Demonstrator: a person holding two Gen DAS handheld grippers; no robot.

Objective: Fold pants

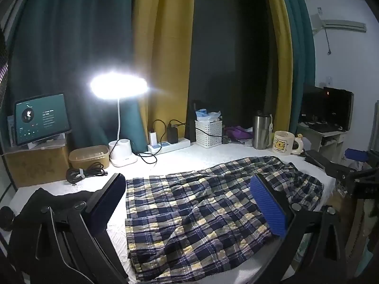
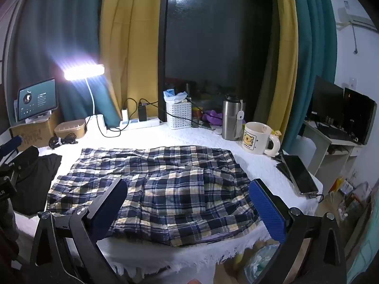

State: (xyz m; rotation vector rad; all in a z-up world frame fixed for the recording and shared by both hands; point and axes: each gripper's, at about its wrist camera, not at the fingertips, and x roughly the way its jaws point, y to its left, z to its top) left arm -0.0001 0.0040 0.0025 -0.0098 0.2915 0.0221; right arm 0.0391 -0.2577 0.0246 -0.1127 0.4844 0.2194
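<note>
You are hovering both the left gripper (image 1: 189,203) and the right gripper (image 2: 187,206) wide and empty over the plaid pants (image 2: 154,184) lying along the desk's (image 2: 146,139) front edge, risking dragging them toward the mug (image 2: 257,137) at the right edge.

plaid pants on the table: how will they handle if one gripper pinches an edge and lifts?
The plaid pants look thin and rumpled, so probably floppy: they should drape, not hold shape. Likely light. Lying on the white tablecloth, which may drag along.
</note>
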